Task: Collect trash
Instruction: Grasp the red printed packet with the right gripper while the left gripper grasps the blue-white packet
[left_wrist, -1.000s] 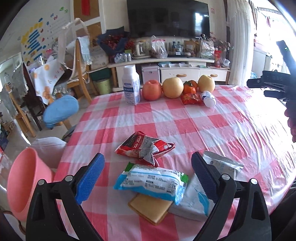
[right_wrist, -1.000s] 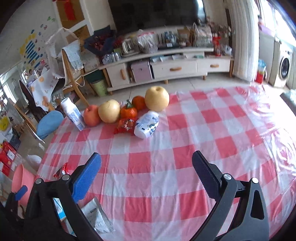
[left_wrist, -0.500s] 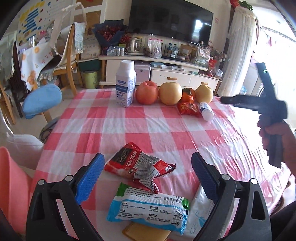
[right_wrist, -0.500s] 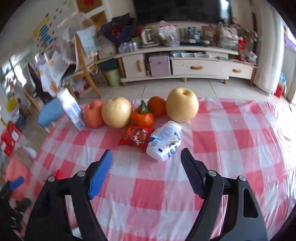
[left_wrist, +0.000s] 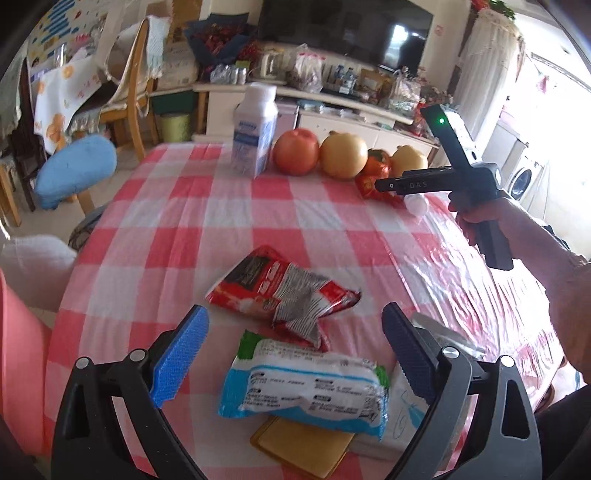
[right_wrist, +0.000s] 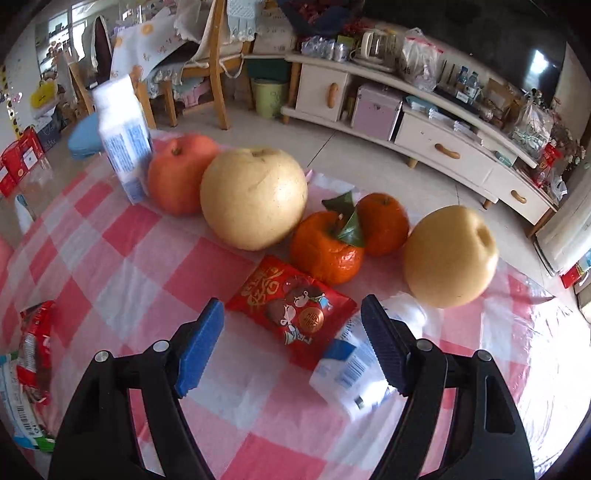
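My left gripper (left_wrist: 293, 354) is open and empty above a blue-and-white snack packet (left_wrist: 306, 386). A torn red wrapper (left_wrist: 280, 291) lies just beyond it, a yellow flat piece (left_wrist: 303, 448) and a white wrapper (left_wrist: 406, 410) under and beside the packet. My right gripper (right_wrist: 291, 347) is open, its jaws on either side of a small red packet (right_wrist: 293, 310). A small white bottle (right_wrist: 354, 363) lies on its side by the right finger. In the left wrist view the right gripper (left_wrist: 439, 181) is held over the red packet (left_wrist: 367, 184).
A milk carton (right_wrist: 123, 147), an apple (right_wrist: 181, 171), two pears (right_wrist: 255, 206) (right_wrist: 448, 256) and two tangerines (right_wrist: 328, 247) stand in a row at the far edge of the checked table (left_wrist: 207, 206). A pink bin (left_wrist: 18, 362) sits at the left edge. A blue stool (left_wrist: 75, 171) stands beyond.
My right gripper has moved forward and down toward the red packet, which now sits between its jaws. My left gripper has come lower over the wrappers. Both stay open.
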